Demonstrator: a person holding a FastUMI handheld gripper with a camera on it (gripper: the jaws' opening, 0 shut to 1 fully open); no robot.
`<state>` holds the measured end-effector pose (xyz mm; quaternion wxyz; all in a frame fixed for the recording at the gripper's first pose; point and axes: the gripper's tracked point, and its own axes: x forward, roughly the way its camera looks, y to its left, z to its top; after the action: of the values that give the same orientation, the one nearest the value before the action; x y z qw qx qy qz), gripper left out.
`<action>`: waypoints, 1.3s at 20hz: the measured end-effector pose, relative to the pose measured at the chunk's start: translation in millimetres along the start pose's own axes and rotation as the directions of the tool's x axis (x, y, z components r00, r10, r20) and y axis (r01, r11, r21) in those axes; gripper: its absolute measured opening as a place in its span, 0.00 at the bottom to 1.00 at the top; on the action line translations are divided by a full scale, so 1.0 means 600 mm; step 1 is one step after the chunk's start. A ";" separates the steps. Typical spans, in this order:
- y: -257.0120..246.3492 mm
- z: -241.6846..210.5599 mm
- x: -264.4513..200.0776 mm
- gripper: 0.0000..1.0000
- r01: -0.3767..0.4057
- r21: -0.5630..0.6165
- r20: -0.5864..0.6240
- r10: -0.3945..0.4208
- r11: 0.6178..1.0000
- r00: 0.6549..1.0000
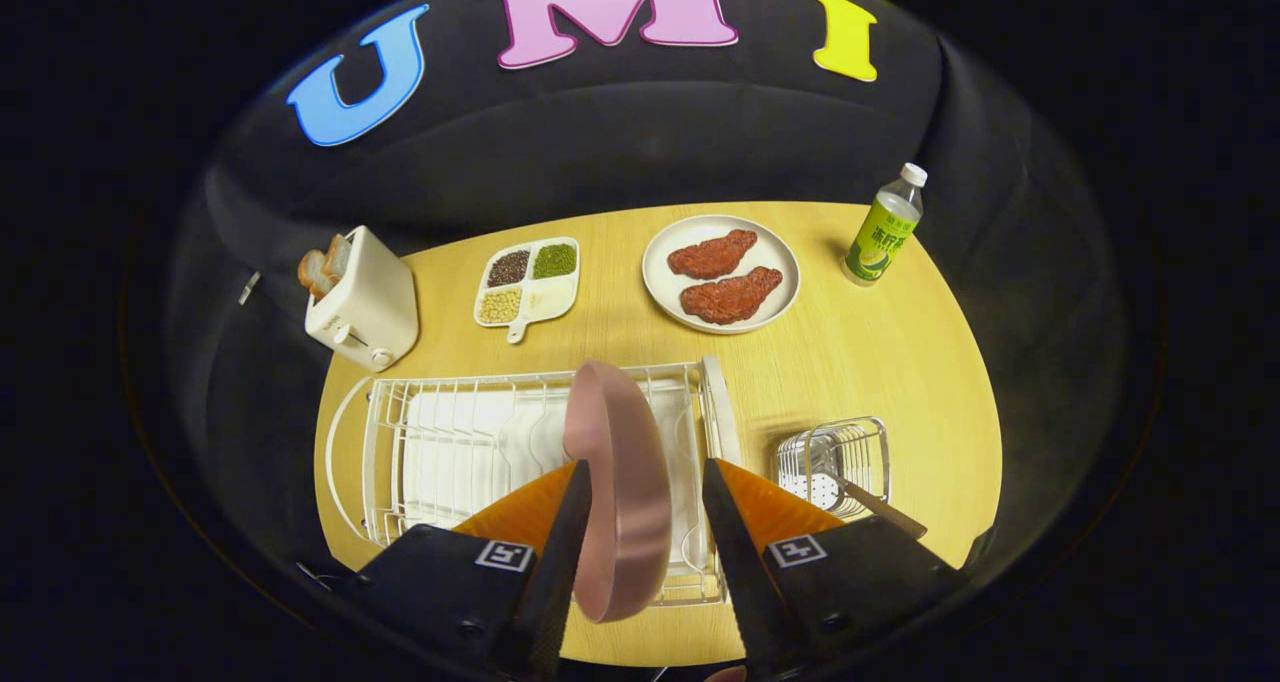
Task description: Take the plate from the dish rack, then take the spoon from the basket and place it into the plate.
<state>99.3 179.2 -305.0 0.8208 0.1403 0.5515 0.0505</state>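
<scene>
Gripper view: dish rack (pixel 450 442) on table (pixel 880 362), near part hidden behind fingers. Pink plate (pixel 620 482) upright on edge in rack, between spread gripper (pixel 640 522) fingers; contact unclear. Spoon (pixel 860 497) in basket (pixel 835 457), bowl hard to see.

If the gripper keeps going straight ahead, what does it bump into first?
Most likely the pink plate. It stands on edge in the dish rack, right between the open fingers of the gripper. Depth is hard to judge, and the left finger may already be touching it.
</scene>
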 end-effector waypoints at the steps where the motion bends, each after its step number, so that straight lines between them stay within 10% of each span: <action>1: 0.001 -0.007 0.010 0.65 0.011 0.011 -0.021 -0.011 1.000 1.000; 8: -0.009 -0.030 0.021 0.31 0.081 0.041 -0.084 -0.077 0.996 0.993; 20: -0.015 0.021 -0.035 0.30 0.224 -0.109 0.038 -0.221 0.968 0.974; 26: -0.029 0.035 -0.112 0.30 0.073 -0.051 0.098 -0.068 0.996 0.993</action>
<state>91.2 143.3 -242.9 0.8512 0.1005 0.5143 0.0297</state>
